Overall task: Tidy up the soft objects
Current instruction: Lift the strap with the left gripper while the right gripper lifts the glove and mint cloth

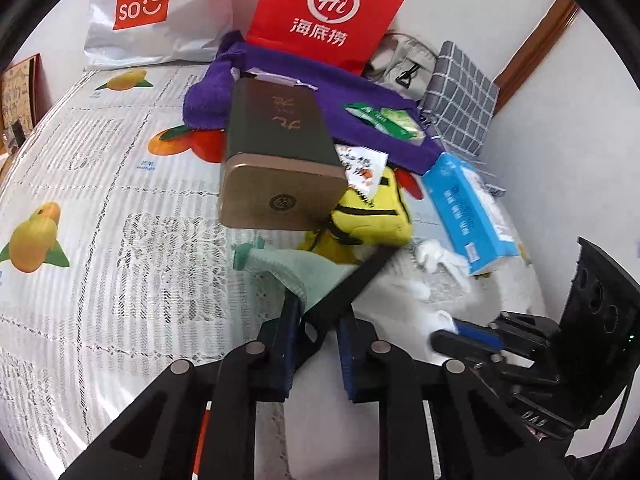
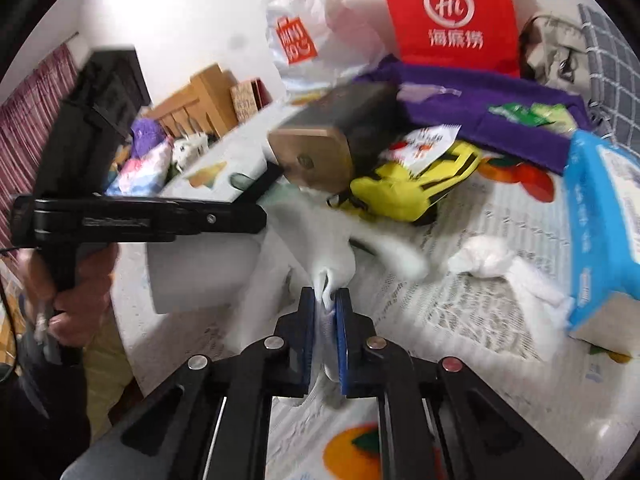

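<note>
My left gripper [image 1: 316, 320] holds a black strap [image 1: 352, 284] that runs up to the yellow pouch [image 1: 372, 216]; its jaws stand a little apart around the strap, beside a light green cloth [image 1: 288, 268]. My right gripper [image 2: 325, 300] is shut on a white fluffy cloth [image 2: 332, 240] and lifts its edge off the table; it also shows in the left wrist view [image 1: 464, 334]. The left gripper appears in the right wrist view [image 2: 256, 196]. A purple towel [image 1: 360, 108] lies behind.
A brown tin box [image 1: 276, 152] leans on the pile. A blue tissue pack [image 1: 468, 208], a red paper bag [image 1: 328, 8], a white Miniso bag [image 1: 148, 12], a grey checked cushion [image 1: 460, 96] and a green packet [image 1: 384, 120] crowd the back right. The fruit-print tablecloth [image 1: 100, 184] spreads left.
</note>
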Available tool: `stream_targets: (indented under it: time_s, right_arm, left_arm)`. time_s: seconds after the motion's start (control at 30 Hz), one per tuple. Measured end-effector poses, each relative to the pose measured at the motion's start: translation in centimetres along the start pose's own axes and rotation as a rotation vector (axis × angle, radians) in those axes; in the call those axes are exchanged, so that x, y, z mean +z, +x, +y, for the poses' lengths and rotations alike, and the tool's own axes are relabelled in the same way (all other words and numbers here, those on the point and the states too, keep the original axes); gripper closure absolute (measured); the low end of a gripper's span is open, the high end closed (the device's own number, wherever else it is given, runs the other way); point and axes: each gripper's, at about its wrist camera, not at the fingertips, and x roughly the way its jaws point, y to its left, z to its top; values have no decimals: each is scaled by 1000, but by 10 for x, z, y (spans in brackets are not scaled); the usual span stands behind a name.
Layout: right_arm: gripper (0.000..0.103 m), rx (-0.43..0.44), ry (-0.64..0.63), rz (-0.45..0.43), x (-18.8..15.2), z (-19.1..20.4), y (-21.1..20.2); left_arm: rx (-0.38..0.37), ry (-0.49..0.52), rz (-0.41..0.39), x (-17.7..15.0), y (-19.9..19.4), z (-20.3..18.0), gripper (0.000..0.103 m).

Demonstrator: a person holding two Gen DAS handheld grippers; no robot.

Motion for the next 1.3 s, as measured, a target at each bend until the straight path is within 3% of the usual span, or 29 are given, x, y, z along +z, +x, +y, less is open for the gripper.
stream_targets:
  time_s: [0.03,0.1,0.23,0.53,0.6,0.77,0.87,0.9,0.93,0.97,1.0,1.1,1.3]
  right_arm:
    - [95,-11,3,-15,-1,-1,-7]
    - [95,-25,11,-39,-1,-3,-20]
    - [96,-54,38,-54,-7,-13,-37]
    - [96,-208,137,-93,-37,-45,-81]
    - [96,-236,153,-87,-45,-50,-90]
    - [94,-316,205,-68,-67,-71,-109]
    - [82,-333,236,-53,-77,-83,-114]
    - [70,-335,227,-54,-79,-83,-115]
    - [64,-344,211,-61,-78,-82,-114]
    - [51,-354,197,-67,-76,-79,-114]
    - [39,-363,183,-75,-74,-77,-113]
    - [22,-326,126,-95,-63,-64,-107]
    - [17,-309,35,-28,-47,-50,-61]
  left_arm:
    - [9,2,5,0,1,-1,94]
    - [45,-6,14,1,4,1,95]
    - [8,-41,12,-2,4,5,96]
    - [69,-10,62,-7,19,-5,97]
    - [86,32,88,-8,24,-13,91]
    - [171,154,103,-12,33,-35,54]
    - [246,219,100,-12,40,-45,54]
    - [275,234,106,-13,43,-47,54]
    - [316,252,96,-13,45,-50,64]
    - [330,257,92,-12,45,-52,82]
    - [327,243,98,-9,45,-52,82]
    - [329,211,109,-2,43,-44,82]
    - [326,211,110,-5,38,-36,80]
